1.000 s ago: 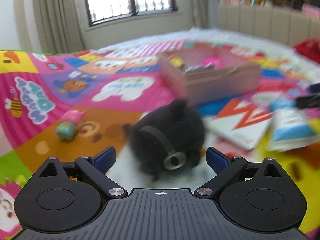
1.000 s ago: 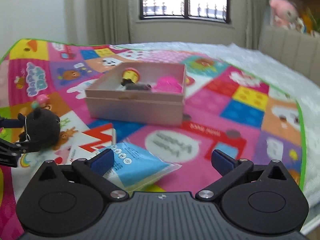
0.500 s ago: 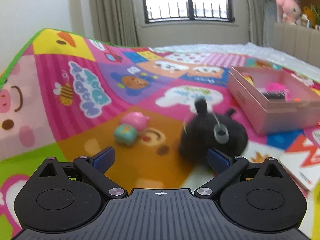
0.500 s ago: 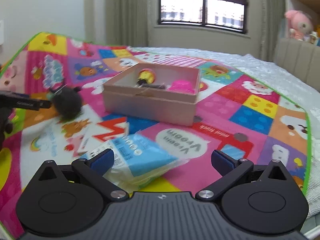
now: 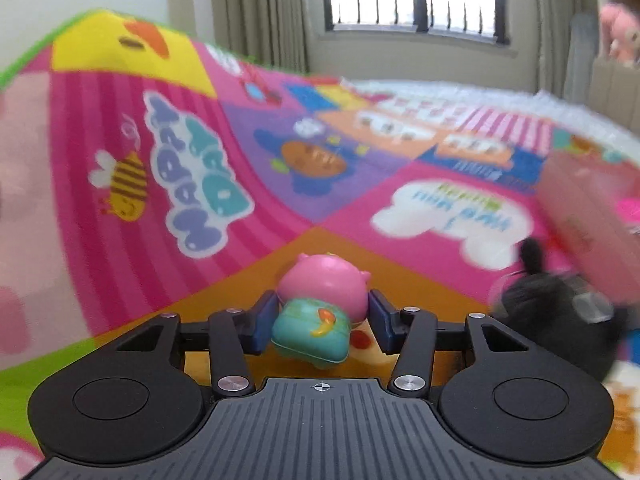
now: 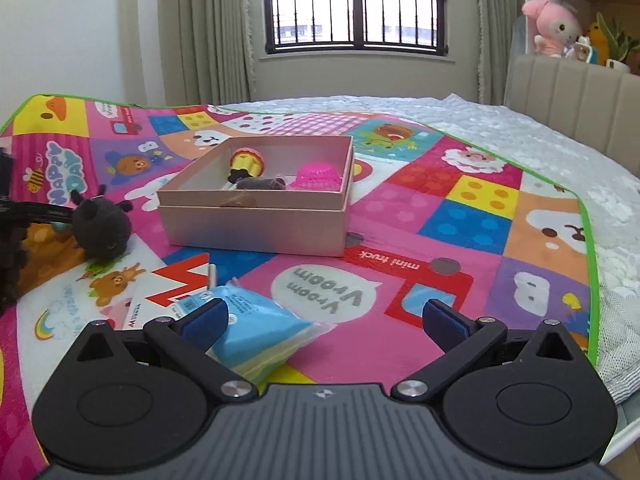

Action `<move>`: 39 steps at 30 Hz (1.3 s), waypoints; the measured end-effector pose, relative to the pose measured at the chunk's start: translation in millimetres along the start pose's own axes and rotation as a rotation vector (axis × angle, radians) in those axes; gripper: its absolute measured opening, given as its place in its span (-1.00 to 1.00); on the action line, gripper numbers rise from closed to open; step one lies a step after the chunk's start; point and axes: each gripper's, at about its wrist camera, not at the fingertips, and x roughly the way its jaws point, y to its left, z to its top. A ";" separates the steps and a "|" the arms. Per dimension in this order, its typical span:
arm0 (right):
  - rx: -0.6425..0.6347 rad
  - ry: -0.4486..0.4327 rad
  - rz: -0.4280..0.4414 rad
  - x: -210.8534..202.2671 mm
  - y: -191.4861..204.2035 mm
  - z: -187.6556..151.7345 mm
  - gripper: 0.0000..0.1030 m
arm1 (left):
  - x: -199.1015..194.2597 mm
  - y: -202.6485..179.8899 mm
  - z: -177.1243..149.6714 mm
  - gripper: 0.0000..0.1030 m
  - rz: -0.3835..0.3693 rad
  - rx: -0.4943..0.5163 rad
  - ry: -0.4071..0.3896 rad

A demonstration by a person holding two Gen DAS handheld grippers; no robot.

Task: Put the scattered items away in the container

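Gripper (image 5: 322, 322) now clamps toy (image 5: 320, 308).

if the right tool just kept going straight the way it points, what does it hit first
Most likely the blue plastic packet lying on the colourful play mat just ahead of the open right tool. Past that comes the pink cardboard box; depth is hard to judge.

Left gripper (image 5: 320, 320) clamped; right gripper (image 6: 325, 317) spread wide
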 end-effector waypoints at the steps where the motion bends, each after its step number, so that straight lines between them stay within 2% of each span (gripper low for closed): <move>1: 0.000 0.001 -0.002 1.0 0.0 0.1 1.00 | -16.4 -1.3 -0.7 0.03 -0.023 -0.011 -0.023; 4: -0.028 -0.008 0.007 2.1 6.3 0.2 1.00 | -74.3 -10.1 -3.5 0.03 -0.126 -0.043 -0.106; 6: -0.052 -0.013 0.032 2.0 12.8 0.9 1.00 | -100.6 -24.1 -5.8 0.04 -0.238 -0.029 -0.130; 9: -0.101 -0.023 0.082 1.5 25.6 2.4 1.00 | -111.2 -59.1 -20.0 0.08 -0.372 0.038 -0.080; 11: -0.142 -0.014 0.122 -0.1 34.7 1.0 1.00 | -102.3 -84.3 -34.3 0.10 -0.405 0.103 -0.029; 13: -0.216 0.016 0.160 -1.8 44.5 -4.9 1.00 | -91.4 -101.4 -45.3 0.11 -0.396 0.141 0.012; 15: -0.316 0.025 0.138 -3.3 55.3 -15.4 1.00 | -85.8 -109.7 -49.6 0.26 -0.406 0.141 0.038; 17: -0.411 -0.002 0.062 -3.3 60.9 -24.3 1.00 | -88.0 -114.3 -50.2 0.67 -0.420 0.155 0.040; 18: -0.429 -0.017 0.012 -1.2 60.2 -25.1 1.00 | -90.9 -117.1 -50.2 0.73 -0.425 0.172 0.032; 19: -0.428 -0.025 -0.049 3.5 56.9 -23.6 1.00 | -94.1 -119.2 -51.4 0.81 -0.432 0.189 0.025; 22: -0.336 -0.013 -0.203 21.2 39.1 -12.2 1.00 | -101.8 -127.7 -59.6 0.86 -0.471 0.249 0.027; 24: -0.261 -0.004 -0.220 25.1 26.9 -5.9 1.00 | -101.9 -138.4 -66.9 0.87 -0.476 0.310 0.035; 27: -0.162 0.005 -0.169 20.6 14.4 -2.6 1.00 | -96.4 -152.7 -74.7 0.89 -0.418 0.387 0.032; 31: -0.116 -0.034 -0.118 8.2 12.0 -7.8 1.00 | -90.0 -157.7 -72.3 0.90 -0.407 0.389 0.042; 36: -0.071 -0.114 0.070 -14.7 22.7 11.6 1.00 | -108.5 -139.1 -69.3 0.91 -0.376 0.350 0.013; 38: -0.091 -0.105 0.096 -9.7 36.9 25.5 0.67 | -119.1 -126.2 -65.3 0.93 -0.373 0.300 0.003; 39: -0.101 -0.057 0.131 0.6 45.3 34.7 0.16 | -123.1 -120.6 -63.6 0.93 -0.378 0.274 0.006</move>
